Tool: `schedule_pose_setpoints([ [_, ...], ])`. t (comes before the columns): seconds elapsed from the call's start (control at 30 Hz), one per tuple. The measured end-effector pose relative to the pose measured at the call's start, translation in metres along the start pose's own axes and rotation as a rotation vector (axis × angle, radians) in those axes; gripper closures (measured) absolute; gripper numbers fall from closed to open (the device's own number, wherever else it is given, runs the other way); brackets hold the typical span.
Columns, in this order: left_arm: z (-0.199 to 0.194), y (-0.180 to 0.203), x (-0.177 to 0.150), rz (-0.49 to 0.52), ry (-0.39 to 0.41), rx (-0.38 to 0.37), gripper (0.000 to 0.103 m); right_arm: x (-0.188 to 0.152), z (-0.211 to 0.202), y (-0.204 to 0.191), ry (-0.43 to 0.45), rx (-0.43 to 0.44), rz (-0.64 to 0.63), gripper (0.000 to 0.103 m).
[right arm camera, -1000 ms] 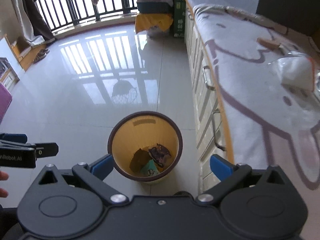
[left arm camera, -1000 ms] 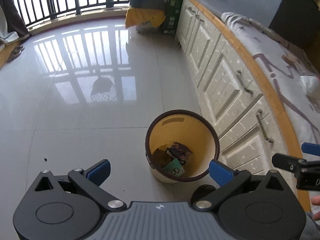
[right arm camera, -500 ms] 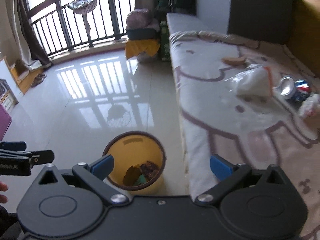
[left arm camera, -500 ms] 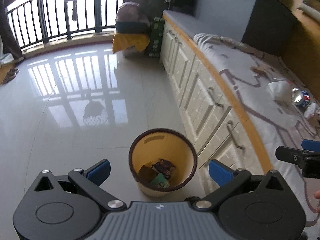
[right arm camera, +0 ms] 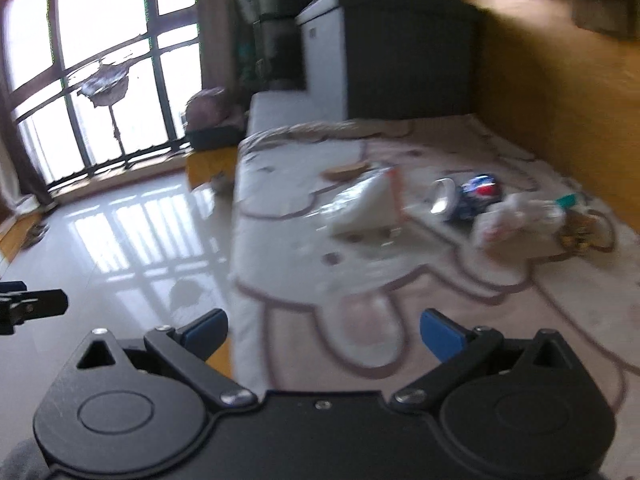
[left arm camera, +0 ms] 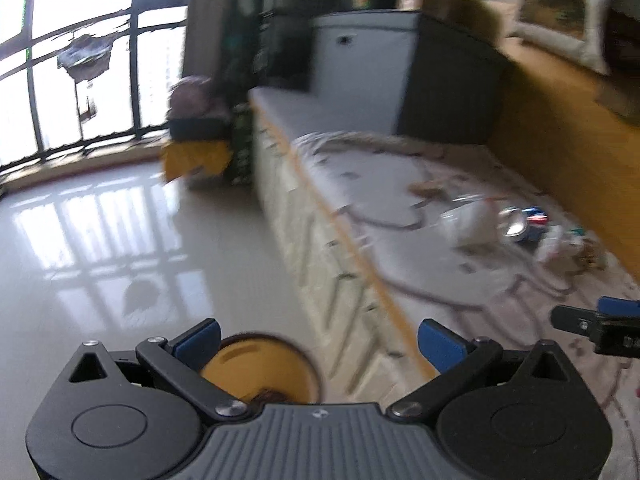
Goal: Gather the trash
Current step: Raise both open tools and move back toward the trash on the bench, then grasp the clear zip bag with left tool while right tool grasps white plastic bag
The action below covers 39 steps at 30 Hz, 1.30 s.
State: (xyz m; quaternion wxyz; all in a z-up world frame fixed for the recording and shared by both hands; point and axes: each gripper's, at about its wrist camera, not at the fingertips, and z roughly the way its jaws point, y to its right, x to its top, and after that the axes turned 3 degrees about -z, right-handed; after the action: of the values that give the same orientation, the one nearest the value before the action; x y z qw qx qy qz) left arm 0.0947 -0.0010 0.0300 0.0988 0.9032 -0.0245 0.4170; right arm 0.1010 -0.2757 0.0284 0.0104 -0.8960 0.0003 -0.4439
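Both grippers, left [left arm camera: 318,336] and right [right arm camera: 322,330], are spread wide and hold nothing. From left to right, the bin [left arm camera: 260,372] stands on the floor beside the bench, and the trash lies well apart on the cloth [right arm camera: 360,280]: bag [right arm camera: 368,208], can [right arm camera: 468,196], wrappers [right arm camera: 516,220]. I think the round can may roll away from the fingers, and the limp bag may slip out or catch on the cloth.

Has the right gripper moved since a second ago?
Yes. The right gripper has swung from above the floor bin to over the bench, toward the can.
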Motion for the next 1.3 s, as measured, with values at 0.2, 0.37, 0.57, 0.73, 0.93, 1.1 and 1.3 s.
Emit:
schedule_pose_setpoints([
  [0.2, 0.025, 0.050, 0.007, 0.088, 0.016, -0.101, 0.000, 0.005, 0.000, 0.043, 0.057, -0.103, 0.023, 0.000],
  [0.37, 0.049, 0.084, 0.017, 0.132, 0.024, -0.221, 0.000, 0.008, 0.005, 0.072, 0.092, -0.198, 0.010, 0.000],
  [0.57, 0.085, 0.121, 0.035, 0.205, 0.040, -0.339, 0.000, 0.016, 0.022, 0.108, 0.094, -0.245, 0.030, 0.000],
  [0.73, 0.117, 0.146, 0.051, 0.288, 0.099, -0.409, 0.000, 0.028, 0.044, 0.138, 0.102, -0.247, 0.137, 0.000],
  [0.93, 0.171, 0.164, 0.078, 0.352, 0.103, -0.495, 0.000, 0.042, 0.076, 0.163, 0.102, -0.271, 0.273, 0.000],
  [1.1, 0.216, 0.176, 0.110, 0.454, 0.076, -0.596, 0.000, 0.050, 0.104, 0.184, 0.088, -0.241, 0.425, 0.000],
  [1.3, 0.268, 0.198, 0.139, 0.522, -0.018, -0.742, 0.000, 0.054, 0.136, 0.200, 0.074, -0.284, 0.562, 0.000],
])
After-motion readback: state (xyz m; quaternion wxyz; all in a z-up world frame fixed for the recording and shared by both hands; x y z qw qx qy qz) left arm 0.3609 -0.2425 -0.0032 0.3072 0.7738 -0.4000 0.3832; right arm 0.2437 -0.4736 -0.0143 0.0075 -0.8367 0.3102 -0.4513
